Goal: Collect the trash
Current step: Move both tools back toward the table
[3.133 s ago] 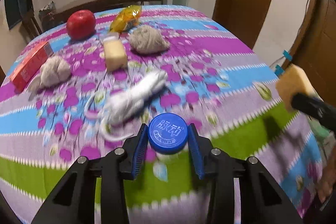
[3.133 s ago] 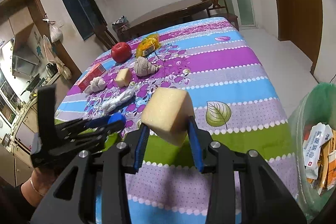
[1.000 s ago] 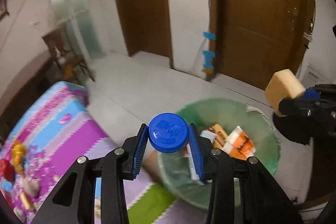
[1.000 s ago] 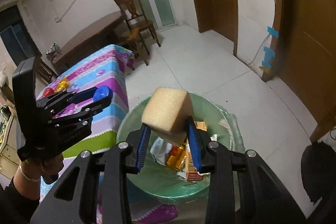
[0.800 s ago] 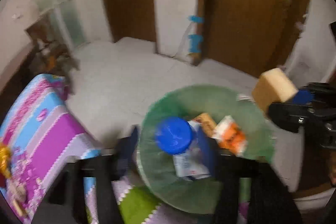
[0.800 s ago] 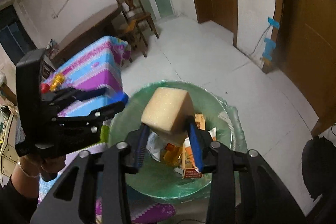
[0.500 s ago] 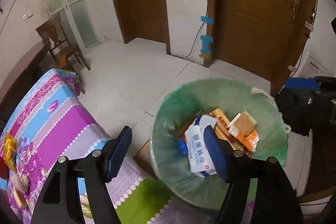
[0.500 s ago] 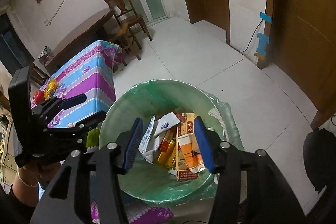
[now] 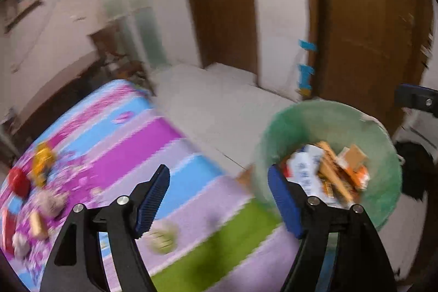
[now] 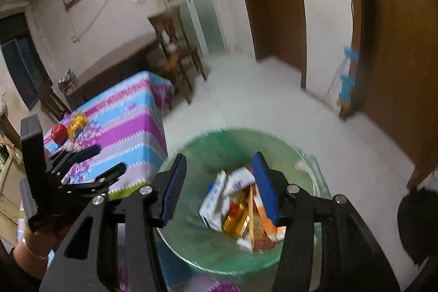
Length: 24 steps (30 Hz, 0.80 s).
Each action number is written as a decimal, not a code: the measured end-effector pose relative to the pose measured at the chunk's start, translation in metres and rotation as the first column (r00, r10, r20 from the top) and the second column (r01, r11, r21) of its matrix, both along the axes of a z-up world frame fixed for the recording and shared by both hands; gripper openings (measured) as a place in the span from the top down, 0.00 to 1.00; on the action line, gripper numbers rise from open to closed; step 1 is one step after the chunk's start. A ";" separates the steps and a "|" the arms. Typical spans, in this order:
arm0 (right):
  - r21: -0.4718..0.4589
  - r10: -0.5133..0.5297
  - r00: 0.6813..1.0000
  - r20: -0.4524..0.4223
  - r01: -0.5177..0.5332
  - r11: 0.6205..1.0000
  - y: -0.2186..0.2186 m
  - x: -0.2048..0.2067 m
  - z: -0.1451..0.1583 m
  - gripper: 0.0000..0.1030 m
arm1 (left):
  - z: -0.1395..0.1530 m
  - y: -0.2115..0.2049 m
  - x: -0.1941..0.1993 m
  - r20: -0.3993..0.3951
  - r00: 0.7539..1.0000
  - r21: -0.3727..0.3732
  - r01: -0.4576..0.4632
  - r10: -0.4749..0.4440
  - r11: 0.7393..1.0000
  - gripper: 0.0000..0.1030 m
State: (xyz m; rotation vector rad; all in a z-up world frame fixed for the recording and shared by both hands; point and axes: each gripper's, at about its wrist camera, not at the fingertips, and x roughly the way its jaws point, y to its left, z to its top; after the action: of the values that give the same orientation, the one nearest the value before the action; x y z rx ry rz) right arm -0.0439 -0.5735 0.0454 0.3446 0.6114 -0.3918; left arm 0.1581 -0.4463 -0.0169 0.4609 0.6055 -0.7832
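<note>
Beside the striped worktop (image 9: 175,144), the green-lined trash bin (image 10: 191,245) holds dropped packaging; left tongs (image 9: 219,199) are opening, right tongs (image 10: 219,188) wide, both empty, so next comes reaching for trash (image 9: 43,158) at left of the frame.

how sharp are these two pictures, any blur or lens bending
Left wrist view: heavy motion blur smears the striped tablecloth and green bin. Right wrist view: milder blur, strongest on the bin's trash. Fisheye bending curves the door frames in both.
</note>
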 end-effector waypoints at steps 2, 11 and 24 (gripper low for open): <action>-0.058 0.002 0.998 0.067 0.002 0.998 0.019 0.000 0.005 0.51 | 0.004 0.027 0.005 0.032 0.997 -0.017 -0.065 0.066 0.998 0.24; -0.204 0.169 0.955 0.245 -0.120 0.972 0.114 0.042 0.010 0.39 | 0.021 0.188 0.044 0.070 0.931 -0.094 -0.350 0.357 0.932 0.20; -0.070 0.592 0.806 0.029 -0.589 0.805 0.237 0.145 -0.033 0.10 | 0.022 0.384 0.162 -0.114 0.909 -0.041 -0.407 0.401 0.912 0.19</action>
State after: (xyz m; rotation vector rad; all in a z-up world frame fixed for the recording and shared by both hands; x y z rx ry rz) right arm 0.1009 -0.3361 0.0127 0.0912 0.6244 0.2045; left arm 0.3202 -0.0619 0.0048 0.2234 0.7417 -0.4288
